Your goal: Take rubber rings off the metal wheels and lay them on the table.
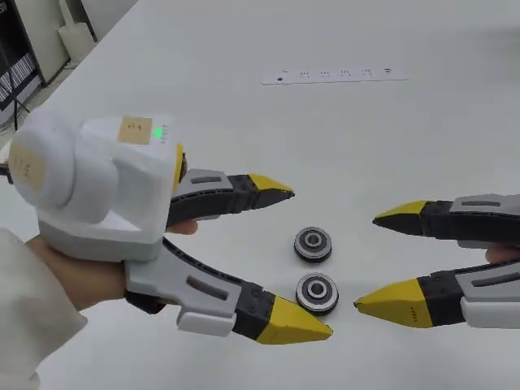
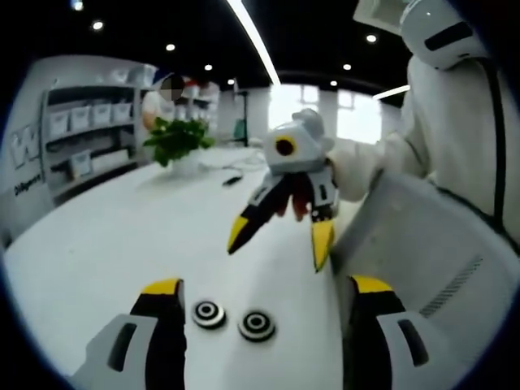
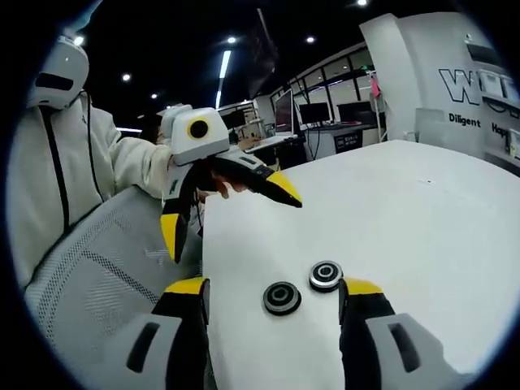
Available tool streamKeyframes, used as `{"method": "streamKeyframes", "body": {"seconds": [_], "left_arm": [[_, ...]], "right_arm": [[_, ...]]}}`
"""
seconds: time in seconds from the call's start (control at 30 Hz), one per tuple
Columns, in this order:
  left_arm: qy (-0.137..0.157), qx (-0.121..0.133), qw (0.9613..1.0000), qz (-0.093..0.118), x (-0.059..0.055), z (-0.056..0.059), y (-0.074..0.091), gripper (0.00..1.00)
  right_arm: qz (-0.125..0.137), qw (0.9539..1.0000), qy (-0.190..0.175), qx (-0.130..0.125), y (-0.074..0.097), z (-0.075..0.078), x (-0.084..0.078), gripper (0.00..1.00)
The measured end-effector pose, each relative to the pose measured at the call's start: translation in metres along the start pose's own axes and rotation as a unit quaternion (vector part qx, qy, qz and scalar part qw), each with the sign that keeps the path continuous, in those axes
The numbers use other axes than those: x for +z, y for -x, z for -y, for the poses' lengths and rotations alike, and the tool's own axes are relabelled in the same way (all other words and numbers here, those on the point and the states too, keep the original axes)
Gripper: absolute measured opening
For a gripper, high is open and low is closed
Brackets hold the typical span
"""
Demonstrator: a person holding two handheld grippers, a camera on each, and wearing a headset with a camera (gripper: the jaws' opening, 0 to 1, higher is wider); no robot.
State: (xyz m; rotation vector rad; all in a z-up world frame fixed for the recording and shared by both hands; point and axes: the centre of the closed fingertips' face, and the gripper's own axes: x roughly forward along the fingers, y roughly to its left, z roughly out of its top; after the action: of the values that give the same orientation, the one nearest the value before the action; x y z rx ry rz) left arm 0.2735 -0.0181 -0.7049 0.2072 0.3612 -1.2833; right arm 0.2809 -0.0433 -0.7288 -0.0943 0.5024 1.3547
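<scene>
The white counter (image 1: 406, 138) was the biggest thing, wide and bare around your work. Your left tool (image 1: 306, 262) came in from the left side with its jaws wide open and nothing in them. Your right tool (image 1: 367, 262) faced it from the other side, also wide open and holding nothing. I think both hung just above the counter, with their tips pointing at each other.

Between the tips lay the two metal wheels, flat on the counter and just beside each other: the far wheel (image 1: 313, 244) and the near wheel (image 1: 317, 293). Each one wore its black rubber ring (image 1: 301, 294) around the outside, so no ring was off yet.

To do this step well, you needed to pick one wheel first, and the near one looked easiest to reach. One tool should have pinched that wheel and held it firm. The other should have nipped only the rubber at the edge, with the very tips, and peeled it away slowly. The wheels looked small and smooth, so a hard poke could have sent them sliding. A ring could also have snapped back if you let go too soon.
</scene>
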Motion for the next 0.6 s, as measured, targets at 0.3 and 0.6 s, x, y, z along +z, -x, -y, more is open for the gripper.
{"method": "streamKeyframes", "body": {"seconds": [0.3, 0.6], "left_arm": [[0.003, 0.017, 0.9999, 0.0, -0.012, -0.011, -0.004, 0.77], [0.009, 0.021, 0.9997, 0.009, -0.017, -0.016, -0.008, 0.66]], "right_arm": [[0.004, 0.9996, 0.028, -0.006, -0.008, 0.005, -0.005, 0.48], [-0.016, 0.9994, 0.031, 0.002, -0.021, 0.009, -0.021, 0.42]]}}
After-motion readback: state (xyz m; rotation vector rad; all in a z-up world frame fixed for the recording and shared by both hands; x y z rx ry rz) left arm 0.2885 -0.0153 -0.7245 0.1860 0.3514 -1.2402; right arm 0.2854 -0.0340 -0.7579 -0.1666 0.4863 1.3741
